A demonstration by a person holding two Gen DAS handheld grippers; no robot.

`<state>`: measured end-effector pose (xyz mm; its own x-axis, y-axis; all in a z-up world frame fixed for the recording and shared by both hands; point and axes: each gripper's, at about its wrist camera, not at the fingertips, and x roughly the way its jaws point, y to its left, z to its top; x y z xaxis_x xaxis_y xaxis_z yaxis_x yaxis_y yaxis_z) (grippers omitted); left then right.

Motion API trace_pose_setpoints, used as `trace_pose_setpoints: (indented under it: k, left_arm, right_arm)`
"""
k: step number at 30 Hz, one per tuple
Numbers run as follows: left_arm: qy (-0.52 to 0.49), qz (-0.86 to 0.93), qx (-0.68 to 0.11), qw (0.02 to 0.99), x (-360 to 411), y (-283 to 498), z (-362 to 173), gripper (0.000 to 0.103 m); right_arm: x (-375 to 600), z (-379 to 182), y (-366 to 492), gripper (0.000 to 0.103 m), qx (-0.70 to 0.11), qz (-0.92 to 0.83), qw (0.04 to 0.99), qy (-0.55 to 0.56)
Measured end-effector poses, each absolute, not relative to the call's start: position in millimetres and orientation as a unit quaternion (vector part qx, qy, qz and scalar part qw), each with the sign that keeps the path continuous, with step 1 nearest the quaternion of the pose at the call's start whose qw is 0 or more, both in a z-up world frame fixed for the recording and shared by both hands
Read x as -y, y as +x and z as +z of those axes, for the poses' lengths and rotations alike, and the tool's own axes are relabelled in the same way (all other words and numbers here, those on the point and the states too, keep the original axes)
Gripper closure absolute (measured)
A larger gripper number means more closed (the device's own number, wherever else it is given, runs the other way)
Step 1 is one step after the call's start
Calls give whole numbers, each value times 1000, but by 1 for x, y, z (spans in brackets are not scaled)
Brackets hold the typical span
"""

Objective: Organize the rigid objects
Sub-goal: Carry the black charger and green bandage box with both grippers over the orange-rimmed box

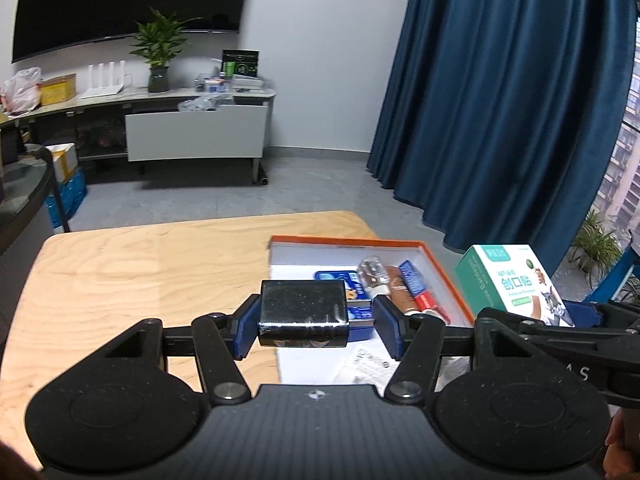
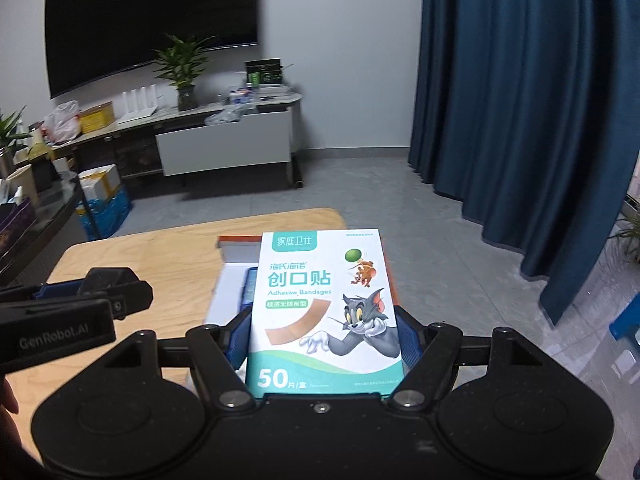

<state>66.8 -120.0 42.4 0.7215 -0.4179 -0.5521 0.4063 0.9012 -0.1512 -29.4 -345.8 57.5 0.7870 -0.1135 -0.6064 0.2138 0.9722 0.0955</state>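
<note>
Pale wood tabletop point(image 1: 120, 280), grey floor, blue curtain point(image 1: 500, 100); left gripper point(image 1: 316, 326) jaws clamp black block point(image 1: 302, 316), right gripper point(image 2: 320, 340) jaws grasp bandage box point(image 2: 324, 308), both above orange-rimmed tray point(image 1: 440, 276).

The black block point(image 1: 303, 312) hides part of the blue pack point(image 1: 352, 280) behind it in the tray point(image 1: 440, 268); the pack's print is too blurred to read. The tray's near end is hidden behind the left gripper point(image 1: 316, 326). In the right wrist view the bandage box point(image 2: 324, 312) covers most of the tray point(image 2: 232, 264), so what lies inside cannot be told there. The box's small print at its near edge is unreadable. In the left wrist view the box point(image 1: 512, 280) hides the pads of the right gripper point(image 1: 560, 316).
</note>
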Motion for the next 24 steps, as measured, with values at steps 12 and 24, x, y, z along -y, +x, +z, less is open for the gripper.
trace_pose_setpoints:
  k: [12, 24]
  left_arm:
    - [2, -234, -306, 923, 131, 74, 39, 42]
    - [9, -243, -317, 917, 142, 82, 36, 42]
  right_arm:
    - [365, 49, -26, 19, -318, -95, 938, 101]
    - [368, 44, -18, 19, -326, -89, 936, 101]
